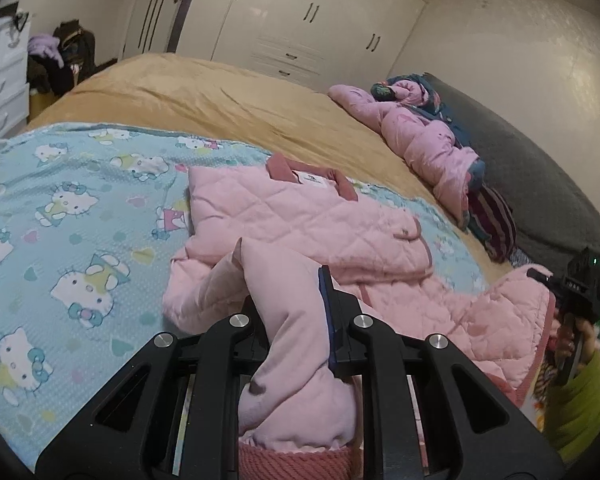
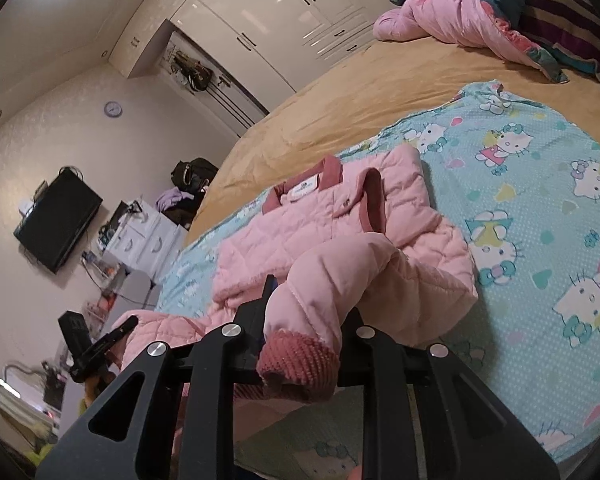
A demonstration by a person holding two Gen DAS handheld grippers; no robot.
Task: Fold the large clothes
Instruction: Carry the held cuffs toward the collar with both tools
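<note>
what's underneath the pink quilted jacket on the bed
The pink quilted jacket lies on a light blue cartoon-cat sheet, spread over a tan bedcover. The sheet directly beneath the jacket is covered, so anything else under it cannot be seen.

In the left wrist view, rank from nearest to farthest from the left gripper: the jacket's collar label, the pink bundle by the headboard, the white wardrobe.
From the left gripper, shut on the pink jacket's sleeve:
1. Collar label, just ahead on the jacket.
2. Pink bundle, upper right on the bed.
3. White wardrobe, against the back wall.
</note>
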